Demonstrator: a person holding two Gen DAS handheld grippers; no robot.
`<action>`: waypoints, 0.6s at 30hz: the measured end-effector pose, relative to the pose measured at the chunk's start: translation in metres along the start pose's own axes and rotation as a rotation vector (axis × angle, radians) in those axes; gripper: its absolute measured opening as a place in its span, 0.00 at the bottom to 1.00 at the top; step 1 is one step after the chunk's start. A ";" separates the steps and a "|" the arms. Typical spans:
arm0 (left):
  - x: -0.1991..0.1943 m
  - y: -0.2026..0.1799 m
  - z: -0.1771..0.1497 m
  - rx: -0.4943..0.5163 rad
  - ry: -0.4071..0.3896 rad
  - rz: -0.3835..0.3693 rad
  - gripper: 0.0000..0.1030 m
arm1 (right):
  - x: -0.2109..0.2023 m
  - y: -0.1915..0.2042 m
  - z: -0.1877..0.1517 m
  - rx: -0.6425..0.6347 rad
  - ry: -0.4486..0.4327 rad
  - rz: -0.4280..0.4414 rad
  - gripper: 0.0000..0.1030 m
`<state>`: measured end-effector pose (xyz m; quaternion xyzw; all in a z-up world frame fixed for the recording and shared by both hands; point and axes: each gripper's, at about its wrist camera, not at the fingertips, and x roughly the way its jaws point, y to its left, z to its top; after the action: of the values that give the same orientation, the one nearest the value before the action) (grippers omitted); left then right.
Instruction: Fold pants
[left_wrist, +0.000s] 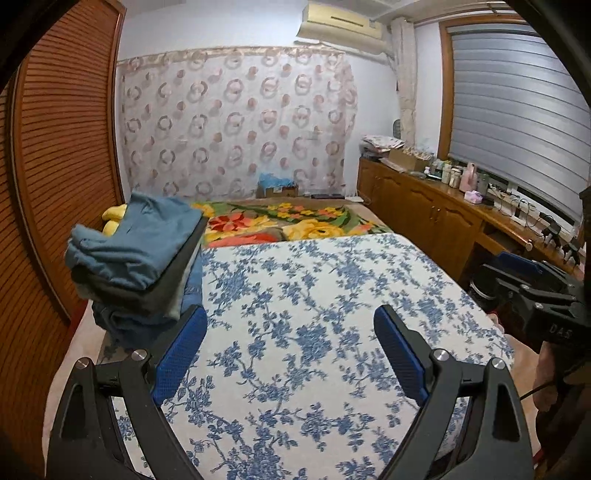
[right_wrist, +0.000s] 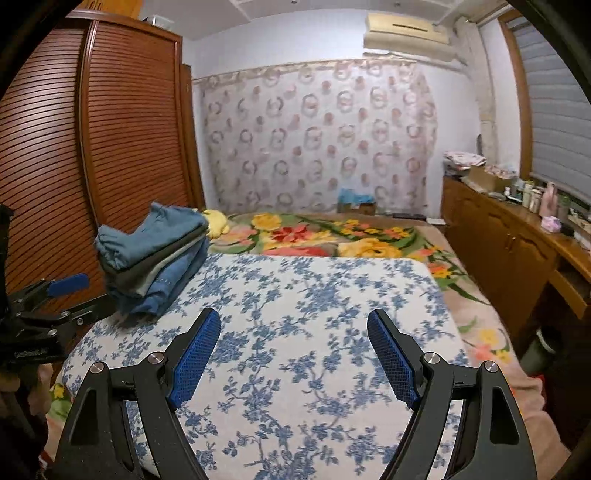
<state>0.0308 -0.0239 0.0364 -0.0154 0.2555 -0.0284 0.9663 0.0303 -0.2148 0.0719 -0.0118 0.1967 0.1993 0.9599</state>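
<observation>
While folded pants (right_wrist: 155, 254) edge it, bedspread (right_wrist: 295, 314) lies bare.

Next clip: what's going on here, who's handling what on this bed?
Nobody holds anything right now. A person's left gripper and right gripper both hang open over the blue floral cover, nothing between the jaws. A stack of folded pants, blue pair on top, sits at the cover's left edge. No unfolded pants are in view.
</observation>
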 end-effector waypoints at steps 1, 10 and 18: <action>-0.002 -0.001 0.001 0.002 -0.003 -0.002 0.89 | -0.004 -0.002 0.001 0.004 -0.006 0.003 0.81; -0.028 -0.006 0.022 0.007 -0.066 0.005 0.89 | -0.026 0.004 0.009 0.006 -0.066 -0.023 0.81; -0.041 0.000 0.027 0.002 -0.097 0.029 0.89 | -0.029 0.016 0.008 -0.002 -0.099 -0.040 0.81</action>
<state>0.0087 -0.0211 0.0795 -0.0122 0.2084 -0.0137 0.9779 0.0027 -0.2105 0.0908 -0.0066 0.1486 0.1807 0.9722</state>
